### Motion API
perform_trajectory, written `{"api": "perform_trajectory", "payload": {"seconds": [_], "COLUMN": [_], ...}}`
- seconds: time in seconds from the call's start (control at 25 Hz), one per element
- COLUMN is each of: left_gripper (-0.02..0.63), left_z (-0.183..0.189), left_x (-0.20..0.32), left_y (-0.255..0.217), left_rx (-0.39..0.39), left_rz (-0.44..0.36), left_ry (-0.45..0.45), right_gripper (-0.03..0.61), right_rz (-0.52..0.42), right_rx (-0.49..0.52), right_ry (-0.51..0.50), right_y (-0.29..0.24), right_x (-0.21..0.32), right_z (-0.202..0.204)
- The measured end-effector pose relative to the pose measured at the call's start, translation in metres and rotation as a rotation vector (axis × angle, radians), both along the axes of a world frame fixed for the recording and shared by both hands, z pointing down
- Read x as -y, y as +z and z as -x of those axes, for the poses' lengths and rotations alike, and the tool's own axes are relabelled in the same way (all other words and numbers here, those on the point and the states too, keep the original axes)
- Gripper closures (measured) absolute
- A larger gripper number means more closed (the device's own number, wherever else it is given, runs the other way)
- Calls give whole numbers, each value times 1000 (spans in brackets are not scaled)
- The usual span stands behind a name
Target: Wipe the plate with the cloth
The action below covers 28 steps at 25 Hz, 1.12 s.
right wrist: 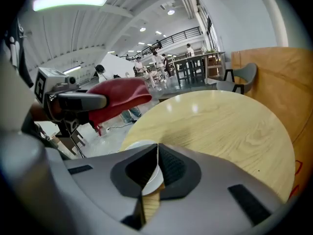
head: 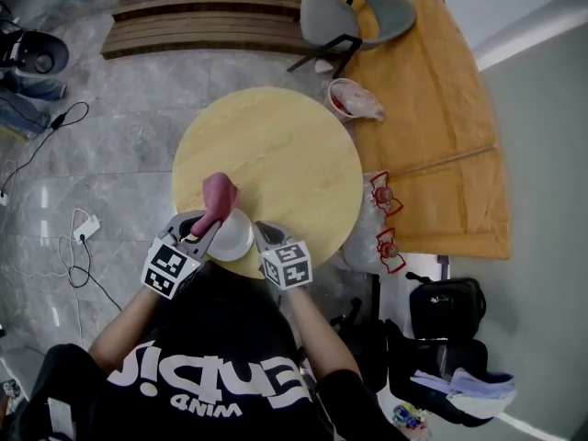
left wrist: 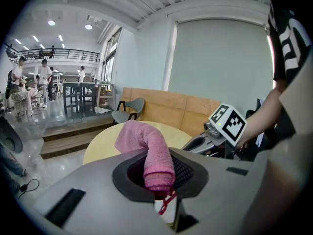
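The only print in sight is large white lettering on the person's black shirt (head: 211,375), seen upside down in the head view and not surely readable, plus the black-and-white square markers on each gripper's cube. The left gripper (head: 204,231) is clamped on a pink cloth (head: 219,196); in the left gripper view the cloth (left wrist: 151,155) rises from between the closed jaws and droops over toward the round wooden desk (head: 276,154). The white plate (head: 231,237) sits at the desk's near edge, between the two grippers, with the cloth held just above its left side. The right gripper (head: 265,237) has its jaws pressed together on the plate's right rim – the right gripper view shows the thin white edge (right wrist: 138,145) pinched there. Beyond the desk stands a white bin (head: 354,99) with something red inside – what it is cannot be made out – and a grey chair (head: 354,16).
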<state>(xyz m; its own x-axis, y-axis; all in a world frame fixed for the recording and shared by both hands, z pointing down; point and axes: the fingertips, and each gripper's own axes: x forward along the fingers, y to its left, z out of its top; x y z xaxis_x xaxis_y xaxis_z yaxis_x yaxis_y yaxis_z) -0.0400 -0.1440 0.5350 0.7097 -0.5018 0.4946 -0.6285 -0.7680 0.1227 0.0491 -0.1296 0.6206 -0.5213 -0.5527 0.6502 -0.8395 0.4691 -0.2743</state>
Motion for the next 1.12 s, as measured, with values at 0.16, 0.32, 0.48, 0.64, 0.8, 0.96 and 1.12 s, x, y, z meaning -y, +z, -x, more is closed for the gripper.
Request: {"api": "perform_trajectory", "payload": {"seconds": [0.16,0.32,0.48,0.64,0.8,0.96,1.12], "left_gripper": [566,566,566,566,566,566,566], "left_z": [-5,-9,-17,-23,-29,-38,-52], "left_x": [-1,-2,-4,-3,-5,-12,-20], "left_y": [10,26,42,55,70,86,104], "left_rx": [22,41,62,62,82,109,144], "left_rz": [22,54,88,126,155,197,240], "left_ry": [7,14,29,32,44,74,130], "right_gripper": [554,554,507,495,495,497,505], "right_rz": [64,119,167,201,229,240,250], "right_rx": [-55,-87,-90,-86,-79,-53,-19], "right_ry": [-91,-147,-172,-200,-193,-190,-152], "right_y": [27,49,65,77,86,86,87], "right_x": [0,-2,-3,-5,-4,-4,-2], "right_z": [4,6,6,11,12,14,15]}}
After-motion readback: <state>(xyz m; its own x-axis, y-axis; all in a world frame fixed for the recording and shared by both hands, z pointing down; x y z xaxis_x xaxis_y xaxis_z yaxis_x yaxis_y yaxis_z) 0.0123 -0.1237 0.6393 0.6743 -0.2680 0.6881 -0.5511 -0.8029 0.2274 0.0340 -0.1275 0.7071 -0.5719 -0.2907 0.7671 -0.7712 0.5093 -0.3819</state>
